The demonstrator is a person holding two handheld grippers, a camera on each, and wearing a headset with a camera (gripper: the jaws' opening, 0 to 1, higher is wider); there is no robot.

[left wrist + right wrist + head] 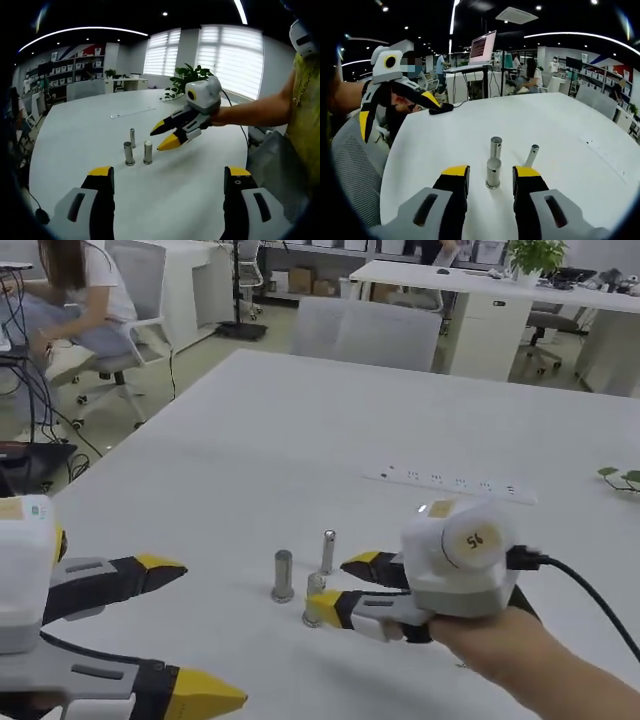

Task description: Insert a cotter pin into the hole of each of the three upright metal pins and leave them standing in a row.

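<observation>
Three metal pins [283, 575] stand in a close cluster near the middle of the white table [300, 420]. The right hand-held gripper [330, 582], jaws partly open and empty, points at the nearest pin [493, 172]. The left hand-held gripper [215, 632] hovers well apart, wide open and empty.

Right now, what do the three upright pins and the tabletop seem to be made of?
The upright pins look like steel or similar metal: grey, satin sheen, bright highlights. The tabletop looks like white laminate or painted board: matte, plain, no visible grain.
</observation>
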